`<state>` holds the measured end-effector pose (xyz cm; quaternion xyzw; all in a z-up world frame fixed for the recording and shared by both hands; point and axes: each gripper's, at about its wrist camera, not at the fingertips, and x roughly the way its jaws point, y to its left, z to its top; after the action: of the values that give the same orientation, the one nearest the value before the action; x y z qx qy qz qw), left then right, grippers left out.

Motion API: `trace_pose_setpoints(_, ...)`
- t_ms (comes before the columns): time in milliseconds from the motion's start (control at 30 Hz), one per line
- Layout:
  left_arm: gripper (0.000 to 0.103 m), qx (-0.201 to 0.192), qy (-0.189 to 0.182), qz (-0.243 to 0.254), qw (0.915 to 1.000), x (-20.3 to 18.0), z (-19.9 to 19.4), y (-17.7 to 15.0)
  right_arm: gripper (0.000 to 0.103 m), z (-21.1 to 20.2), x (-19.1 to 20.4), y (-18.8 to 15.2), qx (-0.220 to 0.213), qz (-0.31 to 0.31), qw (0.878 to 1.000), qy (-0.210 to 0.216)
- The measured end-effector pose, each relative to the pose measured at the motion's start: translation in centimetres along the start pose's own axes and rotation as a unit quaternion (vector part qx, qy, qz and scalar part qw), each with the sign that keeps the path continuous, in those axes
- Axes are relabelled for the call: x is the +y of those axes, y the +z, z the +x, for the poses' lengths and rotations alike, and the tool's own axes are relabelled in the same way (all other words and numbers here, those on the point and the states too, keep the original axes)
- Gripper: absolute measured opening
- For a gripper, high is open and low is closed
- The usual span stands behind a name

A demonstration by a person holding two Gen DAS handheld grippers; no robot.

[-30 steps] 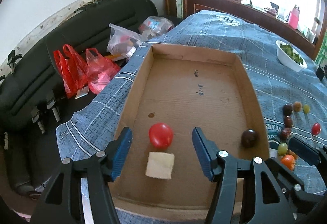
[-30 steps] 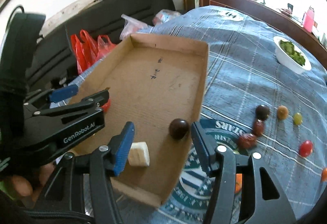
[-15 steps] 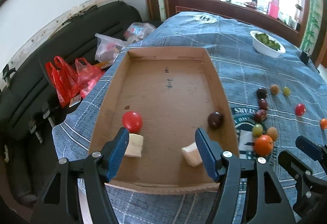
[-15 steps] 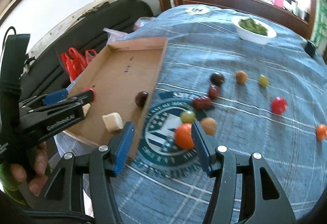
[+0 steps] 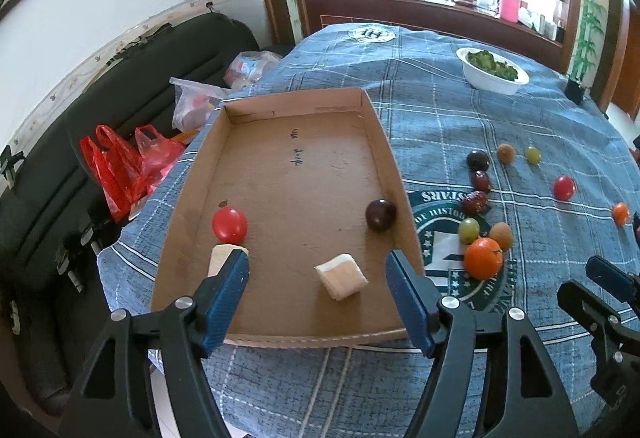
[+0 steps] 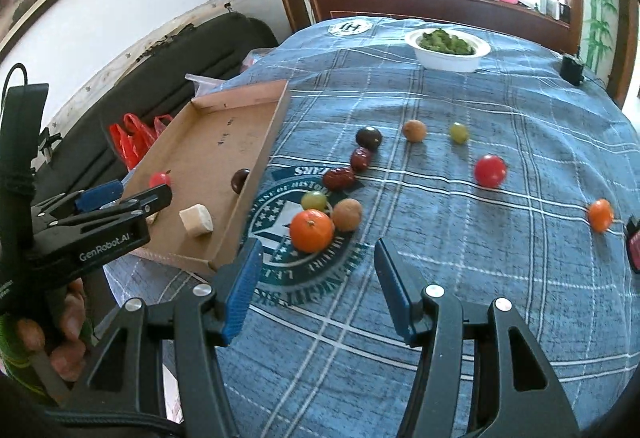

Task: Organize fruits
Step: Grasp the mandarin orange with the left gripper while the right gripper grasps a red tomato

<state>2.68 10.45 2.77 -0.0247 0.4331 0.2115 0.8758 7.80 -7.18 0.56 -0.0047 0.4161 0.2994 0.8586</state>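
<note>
The right claw (image 6: pixel 316 290), spread wide and empty, is held just short of the orange (image 6: pixel 311 231) on the counter (image 6: pixel 480 278) beside the cardboard tray (image 6: pixel 256 174); round, smooth, likely yielding, it should be taken gently across its widest middle.

Background items: blue plaid tablecloth (image 6: pixel 460 174) w/ round printed emblem (image 6: pixel 296 238); white bowl (image 6: pixel 447 56) of greens near far table edge; pink bottle (image 5: pixel 509 1) on wooden sideboard (image 5: pixel 420 18) by window; red plastic bags (image 5: pixel 120 166) and clear bags (image 5: pixel 196 104) on black sofa (image 5: pixel 60 166), left of table.
</note>
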Motion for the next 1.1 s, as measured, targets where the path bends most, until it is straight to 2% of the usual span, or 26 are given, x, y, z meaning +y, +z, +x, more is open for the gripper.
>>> trace_pose_setpoints(267,0.071,0.005,-0.012,0.015,0.9998,-1.6,-0.2,-0.4,0.059,-0.6,-2.3,-1.1,-0.001,0.023,1.000,-0.011)
trace_pose_setpoints(733,0.071,0.031,-0.082,0.056,0.9945,-6.5,0.1,-1.3,0.059,-1.2,-6.5,-3.2,0.007,0.066,0.997,-0.033)
trace_pose_setpoints(1100,0.071,0.051,-0.131,0.069,0.9877,-9.2,1.8,-1.2,0.059,-1.1,-10.1,-3.1,-0.001,0.096,0.994,-0.048)
